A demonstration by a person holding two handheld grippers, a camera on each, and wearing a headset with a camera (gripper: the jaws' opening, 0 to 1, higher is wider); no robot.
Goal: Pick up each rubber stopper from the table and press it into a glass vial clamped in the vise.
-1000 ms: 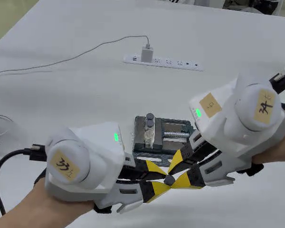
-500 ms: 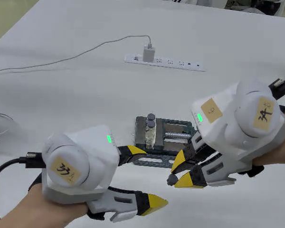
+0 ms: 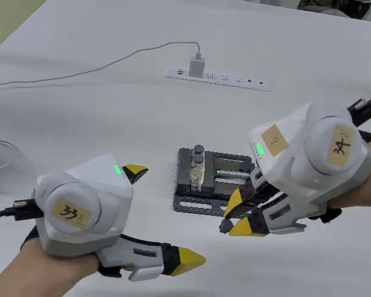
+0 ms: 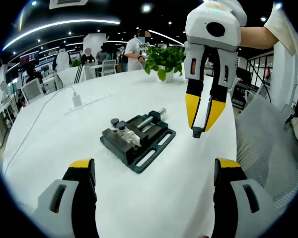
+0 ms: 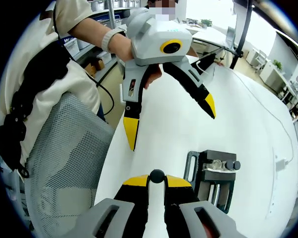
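A small black vise (image 3: 211, 185) sits mid-table and clamps two glass vials (image 3: 197, 172), each topped by a dark stopper (image 3: 198, 149). My right gripper (image 3: 235, 218) hovers just right of the vise's near end, shut on a dark rubber stopper (image 3: 225, 227) at its yellow tips. The right gripper view shows that stopper (image 5: 156, 175) pinched between the jaws, with the vise (image 5: 213, 176) beyond. My left gripper (image 3: 162, 215) stands wide open left of the vise, nothing between its jaws. From the left gripper view, the vise (image 4: 138, 139) lies ahead and the right gripper (image 4: 203, 111) hangs above the table.
A white power strip (image 3: 217, 78) with a plugged charger and its cable lies at the back of the white table. A mesh chair back (image 5: 64, 163) stands at the near edge beside the person. A potted plant (image 4: 164, 57) stands at the table's far side.
The left gripper's jaws have opened wide and it has drawn back to the left, away from the right gripper's tips. The right gripper keeps the stopper and has barely moved.
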